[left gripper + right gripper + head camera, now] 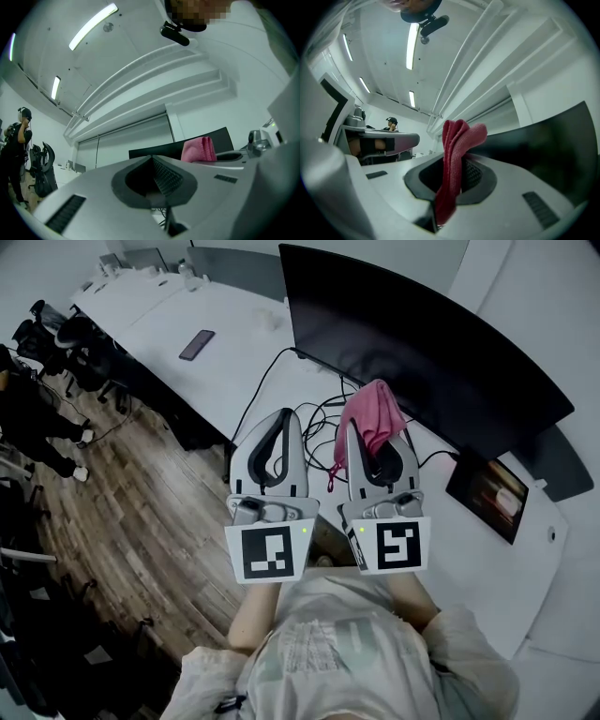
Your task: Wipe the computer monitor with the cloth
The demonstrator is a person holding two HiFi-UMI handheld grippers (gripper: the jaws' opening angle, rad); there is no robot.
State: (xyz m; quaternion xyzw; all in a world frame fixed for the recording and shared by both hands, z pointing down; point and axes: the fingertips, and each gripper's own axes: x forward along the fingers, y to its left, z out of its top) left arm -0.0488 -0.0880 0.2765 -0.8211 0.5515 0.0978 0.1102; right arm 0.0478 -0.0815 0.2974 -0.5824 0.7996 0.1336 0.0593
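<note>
- Now, in the head view, the right tool is clenched on a pink cloth. The fabric bunches above the jaw tips at frame centre and a tail hangs down between them.
- Seen from the right gripper view, the same cloth stands folded upright in the shut right tool, with the dark monitor filling the right of the frame behind it.
- In the head view, the monitor lies ahead of the cloth and toward the upper right. Its long axis runs diagonally from top centre down to the right edge.
- The cloth sits near the screen's lower edge, and no view shows it touching the glass.
- Alongside, the left tool is closed on nothing. The left gripper view shows the jaws of the left tool meeting at the tip with only air between them.
- Of the two, the right tool is nearer the screen; the left sits just beside it, toward frame left and off the panel's end.
- Black cables trail over the white tabletop below the monitor, under both tools.
- As a judgement, the wipe has not begun. The next move calls for carrying the cloth forward to the panel, then sweeping along that diagonal.
</note>
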